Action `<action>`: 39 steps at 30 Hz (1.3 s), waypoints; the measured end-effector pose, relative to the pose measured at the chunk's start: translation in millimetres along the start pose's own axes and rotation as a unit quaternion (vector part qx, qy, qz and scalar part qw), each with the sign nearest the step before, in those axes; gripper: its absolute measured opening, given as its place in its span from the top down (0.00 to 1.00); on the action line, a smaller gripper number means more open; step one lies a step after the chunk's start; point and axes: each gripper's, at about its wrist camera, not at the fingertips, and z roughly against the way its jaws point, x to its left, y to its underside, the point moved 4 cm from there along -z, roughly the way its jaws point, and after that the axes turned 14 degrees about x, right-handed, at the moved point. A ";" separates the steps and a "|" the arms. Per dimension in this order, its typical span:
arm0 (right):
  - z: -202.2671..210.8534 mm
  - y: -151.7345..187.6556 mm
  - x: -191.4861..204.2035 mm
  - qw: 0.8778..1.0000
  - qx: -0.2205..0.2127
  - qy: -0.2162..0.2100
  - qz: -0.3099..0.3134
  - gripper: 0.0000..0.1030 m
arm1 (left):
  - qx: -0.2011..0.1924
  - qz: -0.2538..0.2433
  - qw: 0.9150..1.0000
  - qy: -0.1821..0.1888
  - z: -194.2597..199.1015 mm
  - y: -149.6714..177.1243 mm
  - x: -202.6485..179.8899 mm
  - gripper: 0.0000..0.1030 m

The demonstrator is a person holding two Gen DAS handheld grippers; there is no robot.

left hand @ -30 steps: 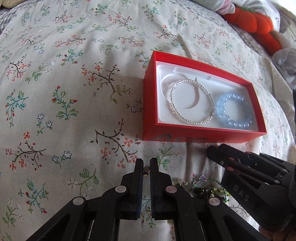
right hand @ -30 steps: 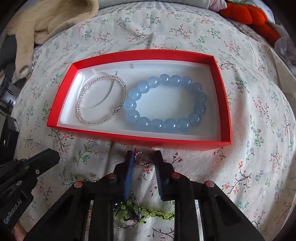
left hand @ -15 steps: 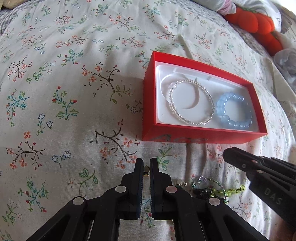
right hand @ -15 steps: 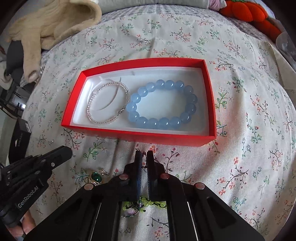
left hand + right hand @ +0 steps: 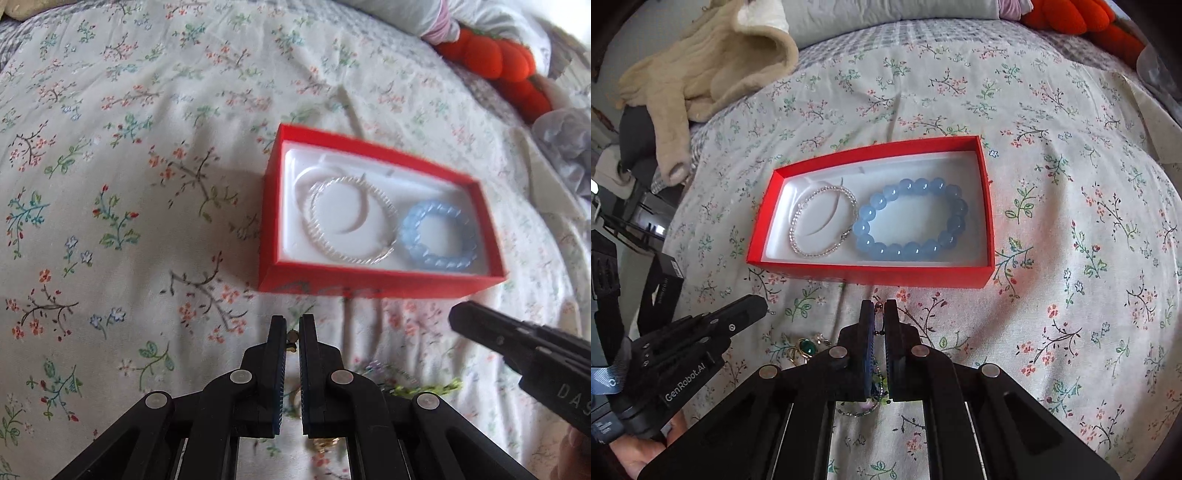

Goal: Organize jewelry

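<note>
A red box (image 5: 871,275) with a white liner lies on the floral bedspread and holds a silver bead bracelet (image 5: 823,220) and a blue bead bracelet (image 5: 910,218). The box (image 5: 369,288) also shows in the left wrist view, blurred. My right gripper (image 5: 879,308) is shut on a green beaded chain (image 5: 877,384) that hangs between its fingers, raised in front of the box. My left gripper (image 5: 293,325) is shut on a small gold piece (image 5: 293,336). A green-stone ring (image 5: 805,347) lies on the bedspread by the left gripper (image 5: 753,304).
A cream knit garment (image 5: 701,74) lies at the back left of the bed. An orange plush toy (image 5: 498,62) lies at the back right. Dark objects (image 5: 661,280) stand off the bed's left edge.
My right gripper has shut on the green beaded chain and lifted back from the box. The left gripper has stayed shut and moved a little.
</note>
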 end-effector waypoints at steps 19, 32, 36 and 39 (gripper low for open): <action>16.5 -25.4 -27.9 0.997 -0.053 -0.027 -0.042 0.95 | -0.090 -0.005 0.995 0.050 1.0 -32.0 -25.9 0.98; 31.8 -24.8 -31.5 0.995 -0.075 -0.046 -0.052 0.65 | -0.080 -0.002 0.997 0.005 8.8 -23.7 -24.7 0.59; 40.1 -17.2 -30.3 0.995 -0.074 -0.037 -0.049 0.62 | -0.068 0.004 0.997 -0.022 11.7 -14.7 -20.8 0.49; 42.0 -9.7 -29.4 0.997 -0.066 -0.022 -0.046 0.57 | -0.061 0.008 0.997 -0.035 14.3 -6.7 -18.6 0.40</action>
